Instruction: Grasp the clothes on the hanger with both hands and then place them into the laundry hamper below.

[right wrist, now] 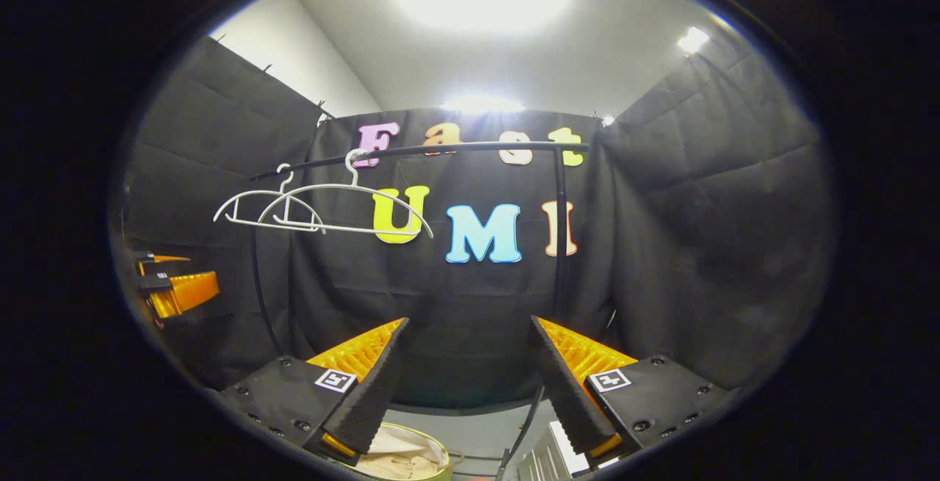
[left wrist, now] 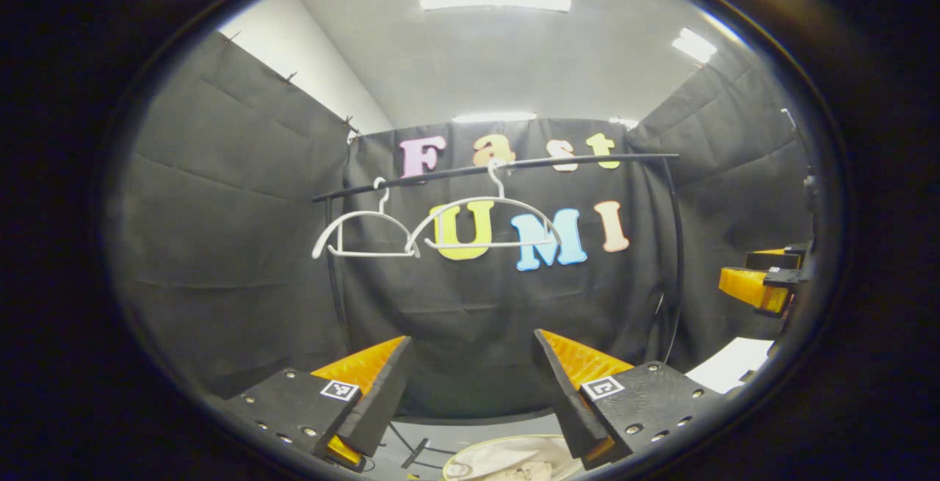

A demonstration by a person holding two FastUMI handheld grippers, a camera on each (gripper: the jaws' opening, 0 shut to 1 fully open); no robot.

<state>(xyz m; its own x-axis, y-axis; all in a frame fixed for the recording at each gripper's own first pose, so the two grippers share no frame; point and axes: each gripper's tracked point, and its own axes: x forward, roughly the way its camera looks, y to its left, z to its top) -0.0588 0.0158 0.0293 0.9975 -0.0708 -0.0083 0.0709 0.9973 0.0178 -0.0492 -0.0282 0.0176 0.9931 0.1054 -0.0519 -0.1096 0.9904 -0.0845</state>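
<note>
Both the left gripper (left wrist: pixel 470 385) and right gripper (right wrist: pixel 466 385) are gaping wide and empty above the hamper (right wrist: pixel 400 459), its clothes (left wrist: pixel 514 466) risking spilling if bumped.

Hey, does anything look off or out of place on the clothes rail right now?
Nothing is askew. Two white hangers hang bare on the rail, and pale cloth already lies in the hamper below. Both grippers are open and empty.
</note>
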